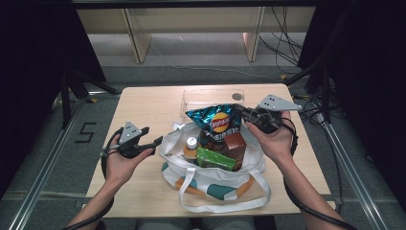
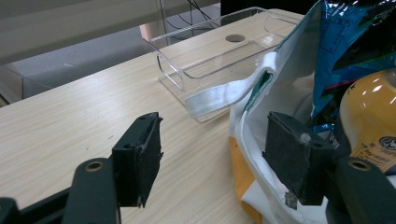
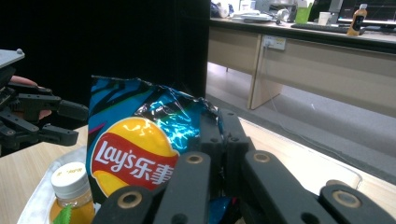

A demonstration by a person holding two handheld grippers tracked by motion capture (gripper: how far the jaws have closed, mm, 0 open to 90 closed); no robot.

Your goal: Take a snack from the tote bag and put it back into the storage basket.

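My right gripper (image 1: 242,113) pinches the top corner of the Lay's chip bag (image 1: 216,122), which stands in the tote bag (image 1: 210,179). I should lift slowly. My left gripper (image 1: 155,142) waits wide open, holding nothing, beside it.

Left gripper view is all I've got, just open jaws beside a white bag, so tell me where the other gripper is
Observer: The right gripper is shut on the top corner of the chip bag, at the far side of the tote.
Operator: Is that chip bag clear of the tote?
Observer: No. In the high view its lower part sits inside, behind a brown box and a green pack.
Operator: And that orange thing on my right?
Observer: A bottle with a white cap, upright in the tote beside the chip bag.
Operator: Is my gripper touching the tote?
Observer: From above, the left gripper sits just left of the rim, jaws open; contact is unclear.
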